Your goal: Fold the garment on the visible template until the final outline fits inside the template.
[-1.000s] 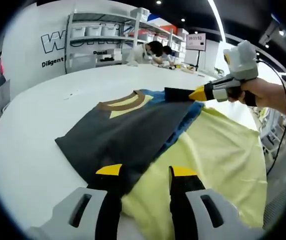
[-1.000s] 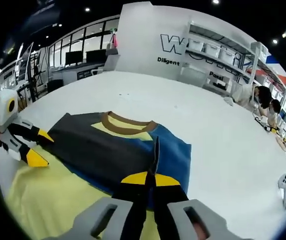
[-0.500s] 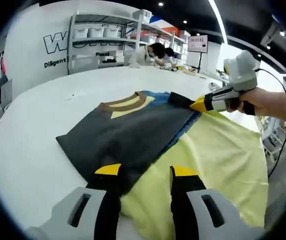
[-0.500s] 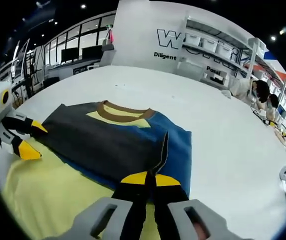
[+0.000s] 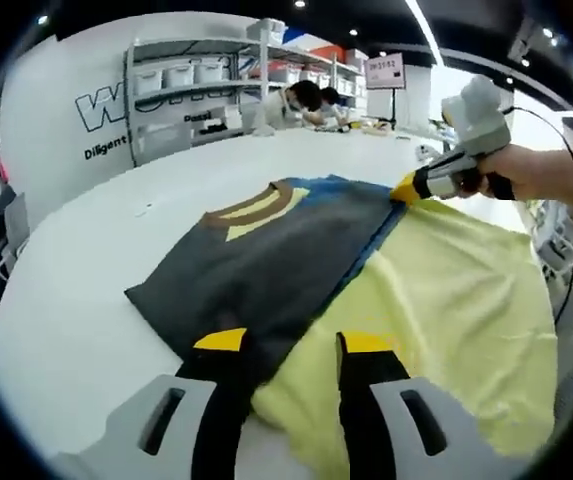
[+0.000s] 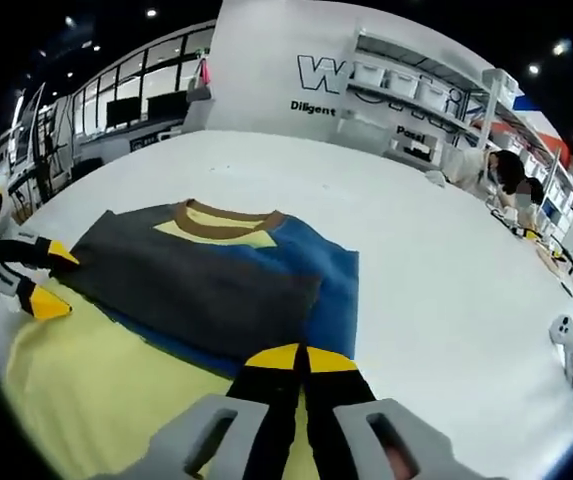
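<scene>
In the right gripper view the dark flap of the garment (image 6: 206, 285), which a second ago stood up as a raised fold just above the right gripper (image 6: 301, 356), now lies flat across the middle of the frame. In the left gripper view the right gripper (image 5: 403, 187) has lowered from above the blue edge at upper right to the cloth's edge. The yellow template (image 5: 446, 320) shows more bare area at right.

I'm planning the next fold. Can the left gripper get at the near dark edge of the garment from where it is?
Probably yes. The left gripper has its jaws open right at the dark edge of the garment, with nothing lying between them on the white table.
</scene>
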### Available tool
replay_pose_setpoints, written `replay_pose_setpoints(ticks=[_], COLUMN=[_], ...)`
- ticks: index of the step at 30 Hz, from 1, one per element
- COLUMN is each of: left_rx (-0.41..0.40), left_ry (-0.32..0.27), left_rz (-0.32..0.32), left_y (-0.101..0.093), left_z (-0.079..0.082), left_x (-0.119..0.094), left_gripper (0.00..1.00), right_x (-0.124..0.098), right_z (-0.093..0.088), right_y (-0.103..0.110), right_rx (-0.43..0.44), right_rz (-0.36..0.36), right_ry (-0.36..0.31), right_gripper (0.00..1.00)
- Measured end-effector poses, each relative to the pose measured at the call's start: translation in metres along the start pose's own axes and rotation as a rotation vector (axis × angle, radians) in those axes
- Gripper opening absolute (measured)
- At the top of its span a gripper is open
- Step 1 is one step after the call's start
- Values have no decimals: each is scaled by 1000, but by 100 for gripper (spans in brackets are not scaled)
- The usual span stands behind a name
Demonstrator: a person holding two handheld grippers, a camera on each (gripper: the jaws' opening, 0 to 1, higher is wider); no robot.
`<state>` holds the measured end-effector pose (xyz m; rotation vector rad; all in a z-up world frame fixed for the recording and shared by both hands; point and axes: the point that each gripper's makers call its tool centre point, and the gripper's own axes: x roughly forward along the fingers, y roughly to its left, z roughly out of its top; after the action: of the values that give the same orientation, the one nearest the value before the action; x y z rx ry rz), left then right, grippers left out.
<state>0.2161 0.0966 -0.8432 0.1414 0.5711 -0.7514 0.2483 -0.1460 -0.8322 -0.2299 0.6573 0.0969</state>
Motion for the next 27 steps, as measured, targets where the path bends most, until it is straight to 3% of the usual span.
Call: replay_pose_setpoints(ticks=[1, 3, 7, 11, 13, 21, 27], left_rx=[-14, 58, 14, 45, 4, -13, 20], left_ry=[-6, 13, 1, 23, 9, 17, 21], left_rz=[1, 46, 34, 74, 54, 60, 73], left_y=[2, 9, 7, 11, 8, 3, 0], left_z=[1, -1, -1, -6, -6, -11, -14], left_x=[-1, -6, -14, -24, -28, -38, -47], left_gripper=[38, 37, 40, 41, 41, 39, 39], right_x=[-2, -5, -13, -20, -24, -35, -44], right_z=[0, -1, -6, -11, -12, -15, -19], right_y=[-3, -4, -5, 6, 7, 8, 13], right_rx=[17, 48, 50, 79, 77, 81, 59], right_rz=[3, 11, 8, 54, 47, 53, 80], right_ry=[-2, -9, -4, 6, 3, -1, 11], right_gripper=[0, 0, 0, 0, 0, 2, 5])
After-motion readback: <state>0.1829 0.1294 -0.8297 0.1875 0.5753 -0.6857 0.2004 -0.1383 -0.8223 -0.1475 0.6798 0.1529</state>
